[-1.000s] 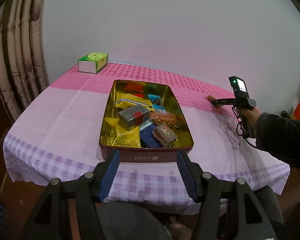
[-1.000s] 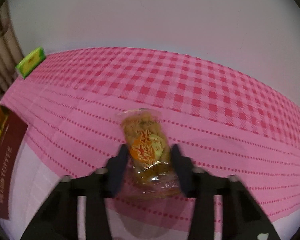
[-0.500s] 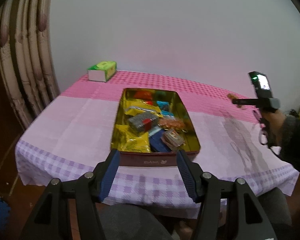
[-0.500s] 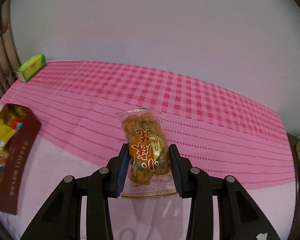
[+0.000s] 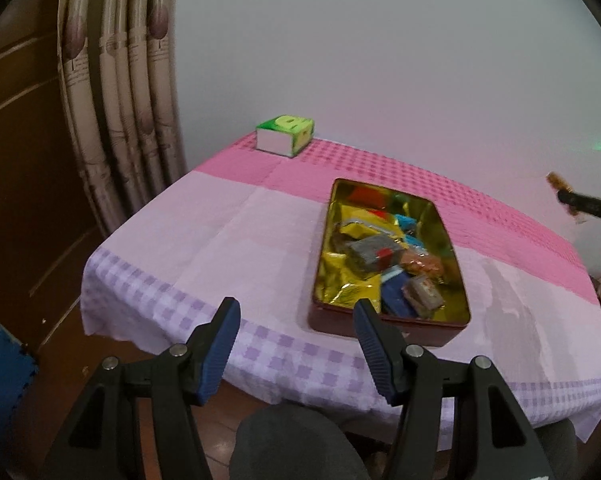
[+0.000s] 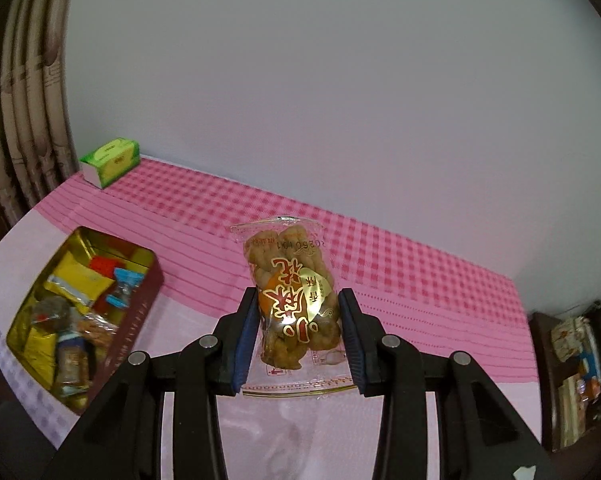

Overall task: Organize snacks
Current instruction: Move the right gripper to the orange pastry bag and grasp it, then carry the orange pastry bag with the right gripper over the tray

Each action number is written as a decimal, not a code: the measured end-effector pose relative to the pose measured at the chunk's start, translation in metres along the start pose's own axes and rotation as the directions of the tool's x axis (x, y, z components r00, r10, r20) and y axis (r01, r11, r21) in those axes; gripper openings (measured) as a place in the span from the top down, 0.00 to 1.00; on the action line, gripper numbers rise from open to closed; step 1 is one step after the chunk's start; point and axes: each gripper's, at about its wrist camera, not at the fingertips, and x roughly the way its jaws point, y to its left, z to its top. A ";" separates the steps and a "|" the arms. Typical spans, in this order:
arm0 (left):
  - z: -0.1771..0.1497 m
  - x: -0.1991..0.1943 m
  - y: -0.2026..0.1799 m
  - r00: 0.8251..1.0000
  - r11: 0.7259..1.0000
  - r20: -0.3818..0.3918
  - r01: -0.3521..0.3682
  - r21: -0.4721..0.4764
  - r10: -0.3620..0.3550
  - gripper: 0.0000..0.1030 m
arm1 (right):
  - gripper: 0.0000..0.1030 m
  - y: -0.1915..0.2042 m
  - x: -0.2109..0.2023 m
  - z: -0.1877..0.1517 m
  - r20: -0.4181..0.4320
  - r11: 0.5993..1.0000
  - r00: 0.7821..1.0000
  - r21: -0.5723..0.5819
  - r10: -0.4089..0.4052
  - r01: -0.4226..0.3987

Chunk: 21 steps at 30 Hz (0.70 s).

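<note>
Right jaws: you have them closed on the snack pack [image 6: 296, 304], one pad on each long side, with the right gripper [image 6: 298, 300] held up off the table [image 6: 440, 280].
Hold point: the pads bear on the pack's lower half, where the fried twists sit; the clear top seal sticks out past the tips and the bottom seal hangs back toward your hand.
Pack feel: judge it light, with thin crinkly film that is slick against the pads.
Pack contents: the twists look brittle, so squeeze only enough to stop a slide; a harder pinch would likely crush them.
Better grip: if it creeps, take it across the filled middle as now, not by a flat seal, which would fold and let it swing.
Tin: the open tin [image 6: 140, 300] lies on the table below and to the left of your right jaws, already crowded with wrapped snacks.
Drop spot: the far end of the tin seems to have the most room; lay the pack flat there instead of pushing it onto the others.
Left jaws: the left gripper [image 5: 296, 328] is spread wide with nothing between its pads, hanging short of the table's near edge, the tin [image 5: 384, 320] just ahead and to its right.
Beyond: a green box [image 6: 110, 162] stands at the far left corner, well apart from both jaws.
</note>
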 end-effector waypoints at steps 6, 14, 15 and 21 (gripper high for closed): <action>-0.001 -0.004 0.005 1.000 1.000 0.011 -0.002 -0.023 0.002 0.42 | 0.65 0.046 -0.028 0.004 0.033 0.998 0.999 -0.058 0.018 -0.016; 0.000 -0.002 0.003 1.000 1.000 0.006 -0.011 -0.024 0.011 0.42 | 0.65 0.118 -0.038 0.003 0.038 0.986 0.996 -0.149 0.085 -0.078; 0.000 -0.001 0.003 1.000 1.000 0.005 -0.013 -0.025 0.013 0.42 | 0.65 0.126 -0.038 0.002 0.035 0.984 0.995 -0.158 0.093 -0.086; 0.000 0.007 0.006 0.999 0.999 -0.022 -0.038 -0.034 0.038 0.42 | 0.65 0.181 -0.018 -0.010 -0.025 0.966 0.985 -0.196 0.169 -0.171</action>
